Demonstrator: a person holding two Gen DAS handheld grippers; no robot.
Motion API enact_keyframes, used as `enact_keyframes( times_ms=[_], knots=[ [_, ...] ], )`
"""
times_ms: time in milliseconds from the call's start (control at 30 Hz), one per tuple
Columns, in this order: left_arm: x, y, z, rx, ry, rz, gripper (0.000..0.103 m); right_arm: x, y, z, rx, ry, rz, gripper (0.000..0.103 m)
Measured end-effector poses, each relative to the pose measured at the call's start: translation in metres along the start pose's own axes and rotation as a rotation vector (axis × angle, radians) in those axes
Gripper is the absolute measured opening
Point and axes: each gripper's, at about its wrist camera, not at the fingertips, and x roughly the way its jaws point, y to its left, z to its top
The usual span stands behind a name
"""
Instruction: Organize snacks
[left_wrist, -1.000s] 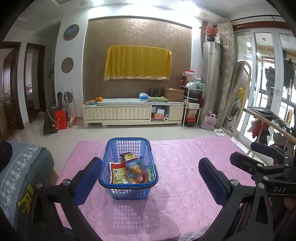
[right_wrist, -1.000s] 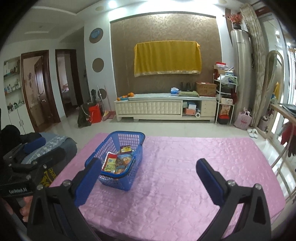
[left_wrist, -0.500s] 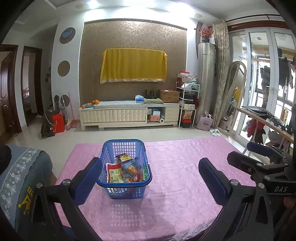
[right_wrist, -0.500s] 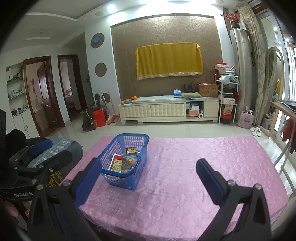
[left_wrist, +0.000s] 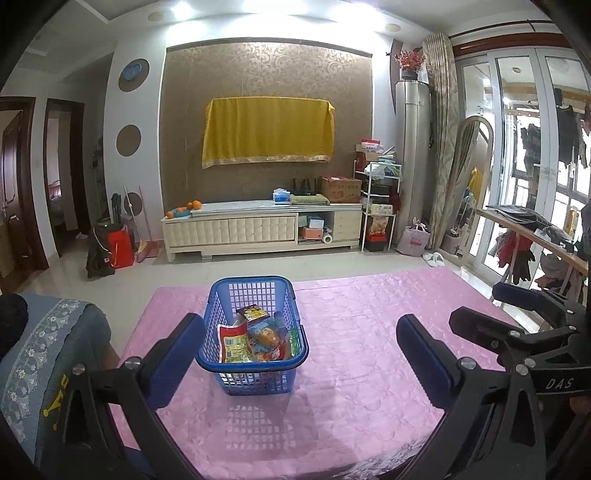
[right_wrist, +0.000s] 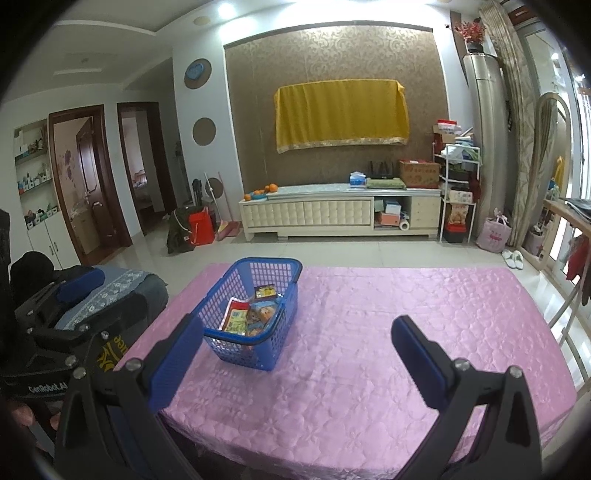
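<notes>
"DAS" marks the right gripper (right_wrist: 299, 350); snack packets' (left_wrist: 255, 338) print is unreadable in the basket (left_wrist: 255, 365). Both grippers' jaws spread, left gripper (left_wrist: 301, 352) empty.

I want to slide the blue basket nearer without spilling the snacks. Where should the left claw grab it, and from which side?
Probably the near rim of the basket, approached straight from the front. The basket stands upright, its thick rim faces the open left claw, and the snacks lie below it.

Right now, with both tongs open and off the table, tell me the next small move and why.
Probably ease the left tongs forward and down over the blue basket. The snack packets all lie inside it, the pink tablecloth around it holds nothing else, and the basket sits nearer the left tongs than the right tongs.
</notes>
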Motion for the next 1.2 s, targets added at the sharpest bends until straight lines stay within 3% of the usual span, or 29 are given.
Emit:
enact_keyframes(
  times_ms=[1200],
  knots=[
    [0.001, -0.0044, -0.0035, -0.008, 0.046, -0.011, 0.103, 0.0014, 0.0028, -0.0032, 0.012, 0.021, 0.007, 0.103]
  ],
)
